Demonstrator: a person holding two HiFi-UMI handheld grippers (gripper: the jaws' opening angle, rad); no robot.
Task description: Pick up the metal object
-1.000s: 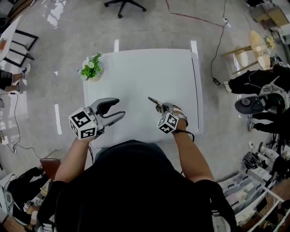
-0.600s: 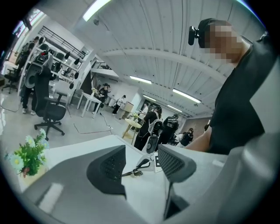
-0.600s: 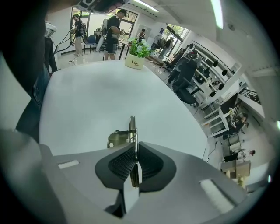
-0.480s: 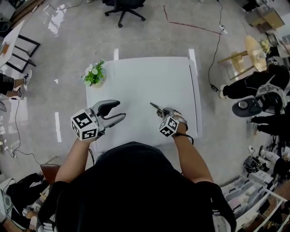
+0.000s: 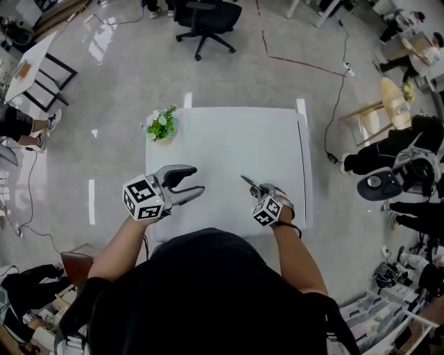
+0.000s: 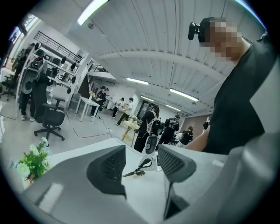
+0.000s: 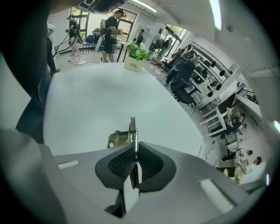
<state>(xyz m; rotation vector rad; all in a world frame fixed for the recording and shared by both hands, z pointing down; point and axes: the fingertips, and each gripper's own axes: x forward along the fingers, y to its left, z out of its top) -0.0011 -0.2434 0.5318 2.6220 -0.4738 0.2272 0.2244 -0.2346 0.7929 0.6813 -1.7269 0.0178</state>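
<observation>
The metal object [image 5: 250,184] is a thin flat steel piece with a small hinged plate; it sticks out up-left from my right gripper [image 5: 260,193] over the white table [image 5: 236,139]. In the right gripper view the metal object [image 7: 132,133] stands on edge, clamped between the dark ribbed pads [image 7: 151,164] of my right gripper [image 7: 136,162]. My left gripper [image 5: 189,183] hovers open at the table's front left, nothing between its fingers. In the left gripper view my left gripper [image 6: 138,164] frames the metal object [image 6: 139,167] and the right gripper behind it.
A small potted plant [image 5: 164,125] stands on the table's far left corner, and shows as the plant [image 7: 137,56] in the right gripper view. An office chair [image 5: 200,15] is beyond the table. People with gear [image 5: 388,156] stand at the right.
The head camera has tilted, so table and both grippers sit lower and further right in view. The right gripper keeps its hold on the metal object; the left stays open.
</observation>
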